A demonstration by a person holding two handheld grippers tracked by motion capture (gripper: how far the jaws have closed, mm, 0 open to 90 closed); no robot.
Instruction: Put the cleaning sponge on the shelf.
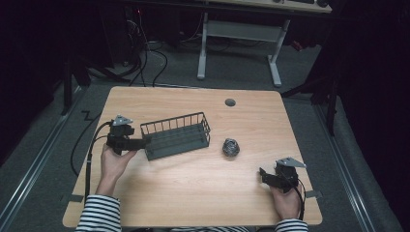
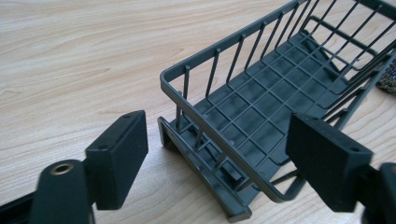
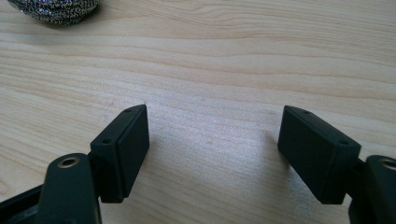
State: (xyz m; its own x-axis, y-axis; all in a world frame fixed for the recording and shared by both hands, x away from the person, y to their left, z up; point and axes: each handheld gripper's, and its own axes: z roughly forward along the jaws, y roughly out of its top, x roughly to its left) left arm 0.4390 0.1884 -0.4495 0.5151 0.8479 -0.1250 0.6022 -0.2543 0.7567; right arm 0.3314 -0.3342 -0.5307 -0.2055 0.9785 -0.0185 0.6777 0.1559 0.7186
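A dark grey wire basket (image 1: 176, 126) stands empty on the wooden table, left of the middle. My left gripper (image 1: 145, 141) is at the basket's left end. In the left gripper view its jaws (image 2: 217, 154) stand apart with the basket's near end rim (image 2: 205, 119) between them, and the pads do not touch the wire. A ball of steel wool (image 1: 231, 147) lies just right of the basket; its edge shows at the right (image 2: 387, 77). My right gripper (image 1: 263, 174) rests near the table's front right, open over bare wood (image 3: 212, 149), with the steel wool (image 3: 56, 9) well ahead of it.
A round cable hole (image 1: 230, 102) sits near the table's far edge. Beyond the table stands another desk with white legs (image 1: 275, 63), and cables (image 1: 145, 53) lie on the floor. The table's right edge (image 1: 302, 159) is close to my right gripper.
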